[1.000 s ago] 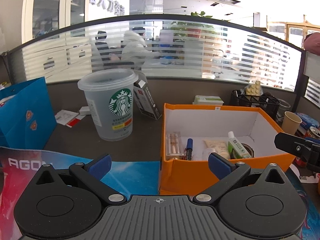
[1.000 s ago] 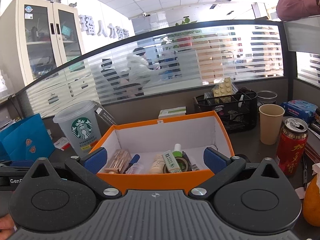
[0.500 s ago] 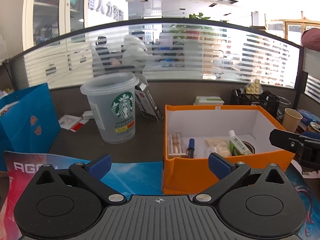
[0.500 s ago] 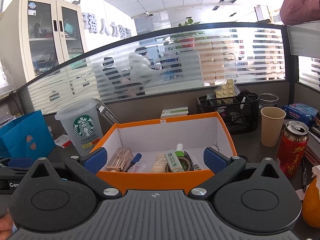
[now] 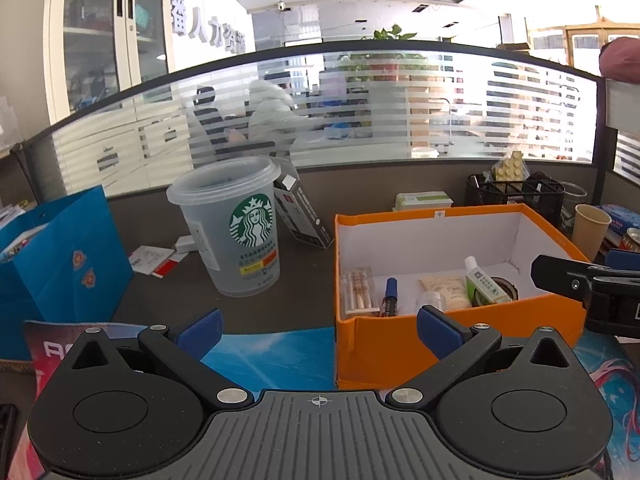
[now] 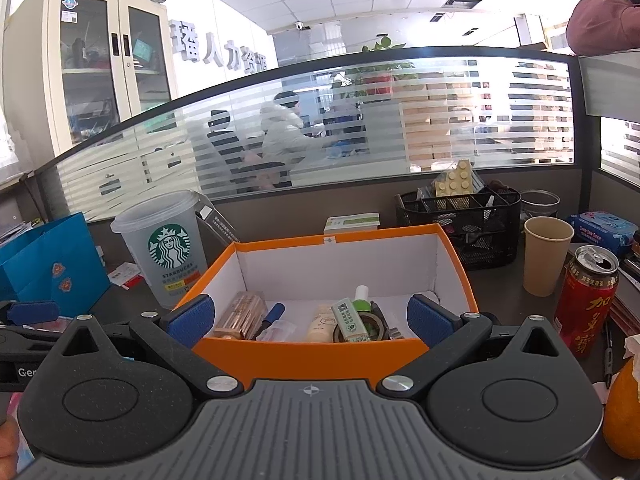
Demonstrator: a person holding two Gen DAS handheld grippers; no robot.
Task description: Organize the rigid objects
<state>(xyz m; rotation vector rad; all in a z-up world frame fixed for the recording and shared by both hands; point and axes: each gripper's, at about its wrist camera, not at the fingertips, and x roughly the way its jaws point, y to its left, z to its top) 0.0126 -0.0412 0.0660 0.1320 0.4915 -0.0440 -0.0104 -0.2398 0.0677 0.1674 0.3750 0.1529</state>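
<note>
An orange box (image 5: 400, 344) (image 6: 320, 354) with a white inside stands on the desk. It holds a rose-gold case (image 6: 240, 316), a blue pen (image 6: 274, 314), a cream tube (image 6: 322, 324), a green-labelled bottle (image 6: 352, 316) and a tape roll (image 6: 378, 326). My left gripper (image 5: 318, 330) is open and empty, in front of the box's left corner. My right gripper (image 6: 310, 320) is open and empty, in front of the box's near wall; it also shows at the right of the left wrist view (image 5: 576, 280).
A clear Starbucks cup (image 5: 236, 236) and a blue paper bag (image 5: 60, 264) stand to the left. A black mesh organizer (image 6: 460, 224), a paper cup (image 6: 546, 254), a red can (image 6: 586, 304) and an orange (image 6: 622, 412) are on the right. A colourful mat (image 5: 264, 354) lies in front.
Both grippers have drawn back and up a little from the box, so it sits lower and smaller in view. Both stay open and empty.
</note>
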